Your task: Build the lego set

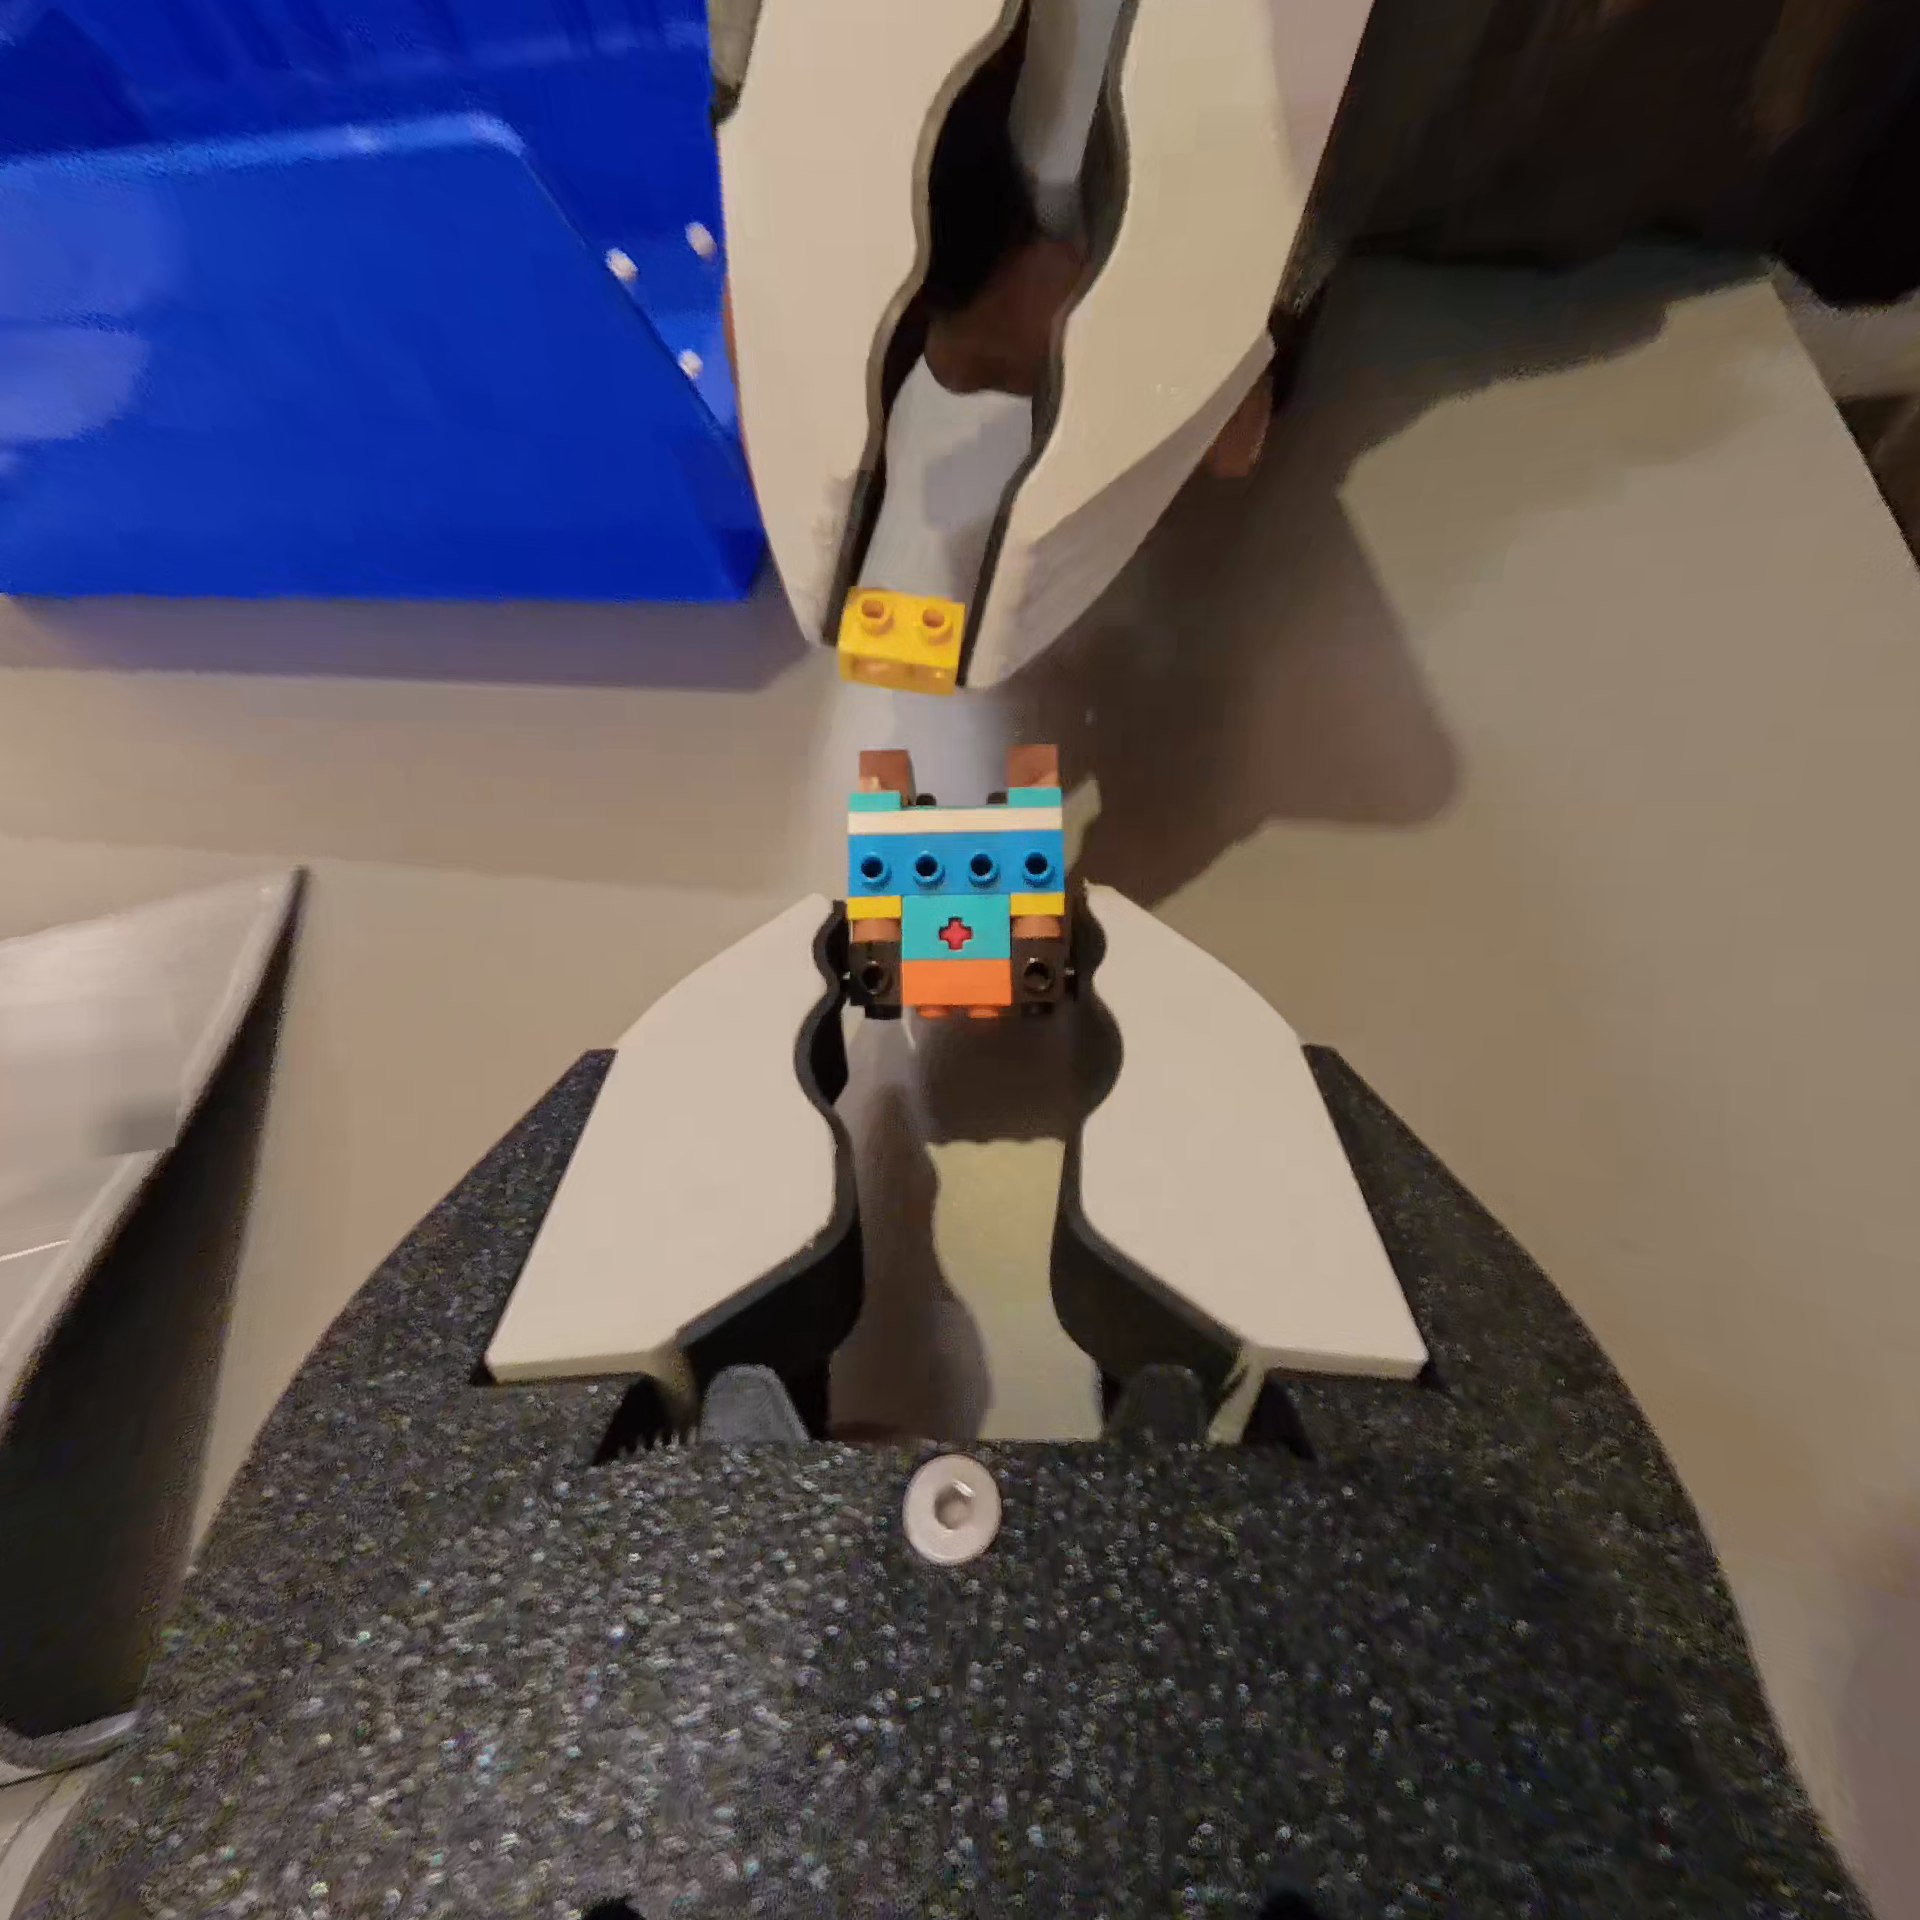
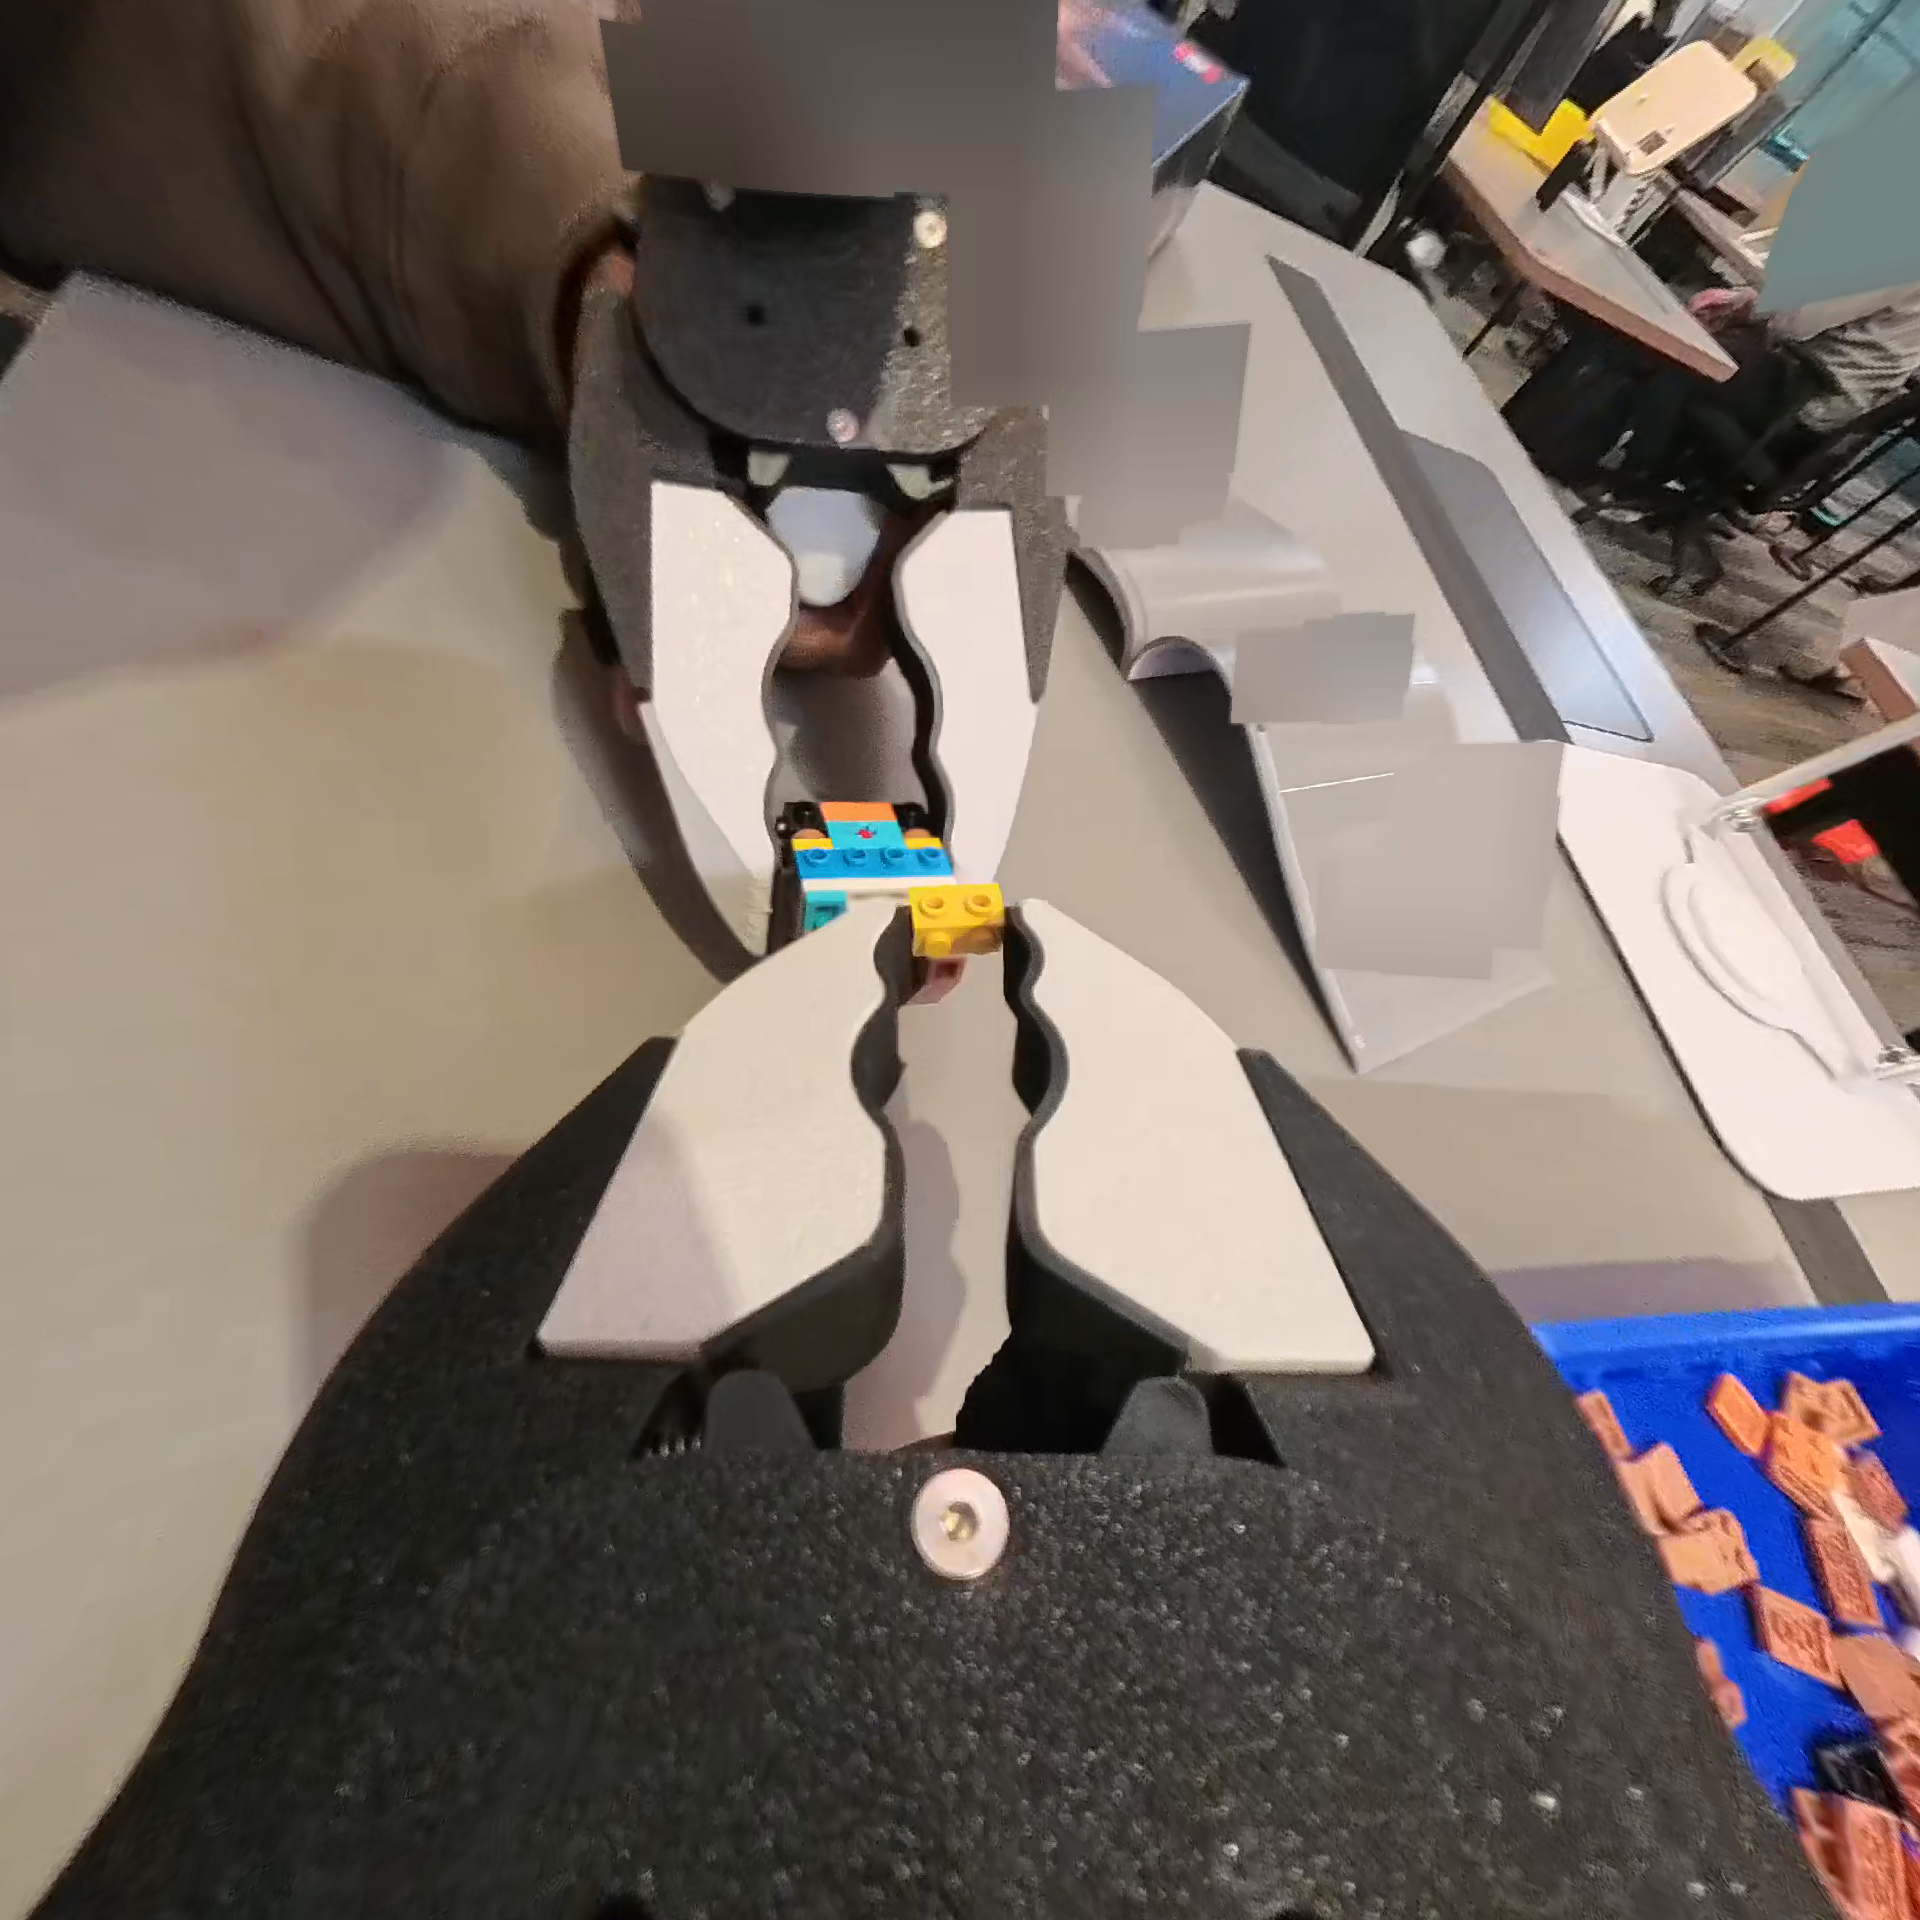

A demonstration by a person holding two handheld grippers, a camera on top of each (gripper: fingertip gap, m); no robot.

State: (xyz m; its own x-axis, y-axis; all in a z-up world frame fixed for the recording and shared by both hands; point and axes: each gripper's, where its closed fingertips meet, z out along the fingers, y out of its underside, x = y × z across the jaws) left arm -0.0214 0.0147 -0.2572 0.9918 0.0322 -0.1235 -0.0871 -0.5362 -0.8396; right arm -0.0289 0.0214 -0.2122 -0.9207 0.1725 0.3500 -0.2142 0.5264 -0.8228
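Right at the middle sits the small lego model (image 1: pixel 954 894), a stack with an orange piece, a teal tile bearing a red cross, a blue studded row, a white strip, teal corners and two brown posts, with black pieces at its sides. It is clamped at its black-sided end between the tips of the left gripper (image 1: pixel 961 951), whose fingers are closed in on it with only the model's width between them; the model is lifted clear of the grey table (image 1: pixel 416 790). Just beyond the brown posts, close but with a gap showing in the left wrist view, hangs a yellow brick (image 1: pixel 900 638) with two studs on top. That brick is pinched between the tips of the right gripper (image 1: pixel 902 649), which reaches in from the far side, its fingers narrowed to the brick's width. From the right wrist view the yellow brick (image 2: pixel 958 918) sits at the fingertips of the right gripper (image 2: pixel 956 925), overlapping the near end of the model (image 2: pixel 868 857), and whether they touch cannot be told there. Behind the model the left gripper (image 2: pixel 862 831) comes from a brown sleeve (image 2: pixel 312 208). A blue bin (image 2: pixel 1714 1382) holding many orange-brown pieces (image 2: pixel 1797 1538) stands to the right, near the right gripper's body. A grey stand (image 2: pixel 1455 831) rises farther back on the table.
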